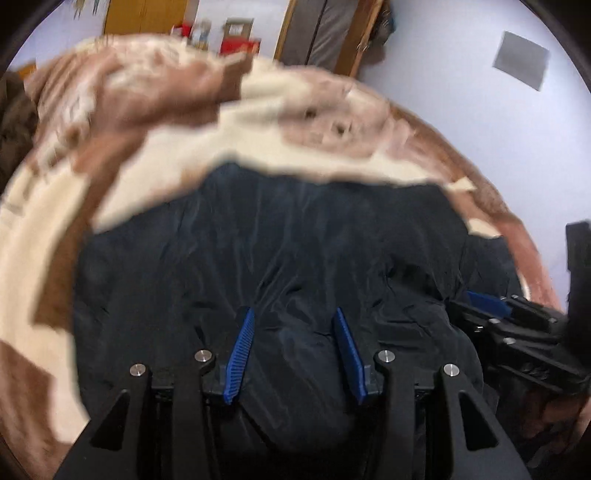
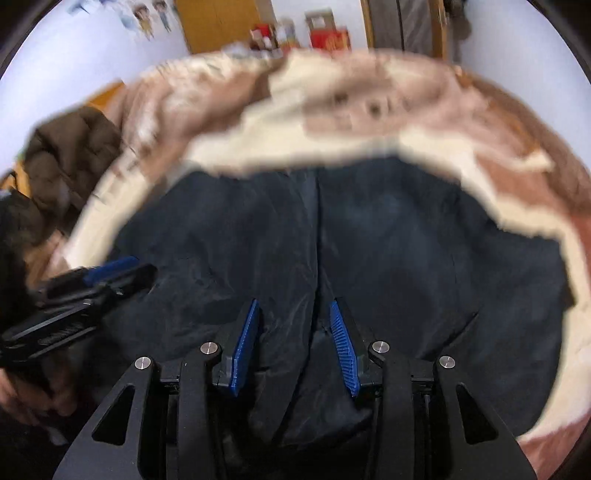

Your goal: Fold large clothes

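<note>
A large dark navy jacket lies spread on a bed and also fills the right wrist view, where a centre seam runs up its middle. My left gripper is open, its blue pads hovering just over the jacket's near part with nothing between them. My right gripper is open too, straddling the seam above the fabric. The right gripper shows at the right edge of the left wrist view. The left gripper shows at the left of the right wrist view.
The bed has a cream and brown patterned blanket with a rumpled heap at the far side. A dark brown puffy garment lies at the bed's left. A wooden door, red boxes and a pale wall stand behind.
</note>
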The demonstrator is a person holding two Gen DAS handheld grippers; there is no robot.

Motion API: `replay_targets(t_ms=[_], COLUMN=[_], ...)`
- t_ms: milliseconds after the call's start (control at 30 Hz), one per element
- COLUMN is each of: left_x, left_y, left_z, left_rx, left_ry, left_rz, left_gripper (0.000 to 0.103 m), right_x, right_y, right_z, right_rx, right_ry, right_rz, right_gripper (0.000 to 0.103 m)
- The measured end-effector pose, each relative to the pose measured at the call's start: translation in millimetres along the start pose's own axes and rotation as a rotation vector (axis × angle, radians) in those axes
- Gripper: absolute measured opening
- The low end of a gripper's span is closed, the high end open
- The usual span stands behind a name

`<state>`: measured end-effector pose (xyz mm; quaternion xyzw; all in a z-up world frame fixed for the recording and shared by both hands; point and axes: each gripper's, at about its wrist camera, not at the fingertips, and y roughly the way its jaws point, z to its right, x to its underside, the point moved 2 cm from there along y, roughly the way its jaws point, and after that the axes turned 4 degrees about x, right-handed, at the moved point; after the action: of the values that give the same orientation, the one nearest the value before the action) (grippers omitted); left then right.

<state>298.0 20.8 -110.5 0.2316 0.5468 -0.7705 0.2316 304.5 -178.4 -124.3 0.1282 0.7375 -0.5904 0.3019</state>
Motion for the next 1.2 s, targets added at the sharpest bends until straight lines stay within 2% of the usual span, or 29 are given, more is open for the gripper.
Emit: replay_targets(t_ms=[100, 233, 333, 467, 567, 667, 867, 1200], left_x=[3, 0, -3, 14, 38, 58, 57, 56], left_y=[12, 13, -11, -59, -55, -23, 4, 21], left_z=[-2, 2, 8, 22, 34, 30, 31, 37], left_rx=[-0.009, -0.021, -0.008, 0.065, 0.085, 0.039, -0.024, -0.065], left_ry=[-0.011, -0.008, -0.022, 0.019, 0.049, 0.036, 0.047, 0.057], left_rz=[-0.001, -0.013, -0.014, 0.044, 0.001, -0.092, -0.114, -0.115], left_gripper=[0.048, 0.048, 0.047, 0.046, 0.046, 0.044, 0.044, 0.044], right_x=[0, -8, -10, 8, 31, 46, 40, 48], right_y=[12, 9, -21, -69, -50, -17, 6, 18], right_z=[2, -3, -10, -24, -28, -21, -21, -24], right_rx=[0.016, 0.046, 0.051, -0.022, -0.035, -0.014, 0.002, 0.015], right_ry=[0.007, -0.01, 0.0, -0.01, -0.006, 0.013, 0.013, 0.001], right_rz=[-0.001, -0.025, -0.003, 0.081, 0.0, -0.079, -0.107, -0.097], right_gripper=[0.04, 0.04, 0.04, 0.04, 0.04, 0.037, 0.036, 0.036])
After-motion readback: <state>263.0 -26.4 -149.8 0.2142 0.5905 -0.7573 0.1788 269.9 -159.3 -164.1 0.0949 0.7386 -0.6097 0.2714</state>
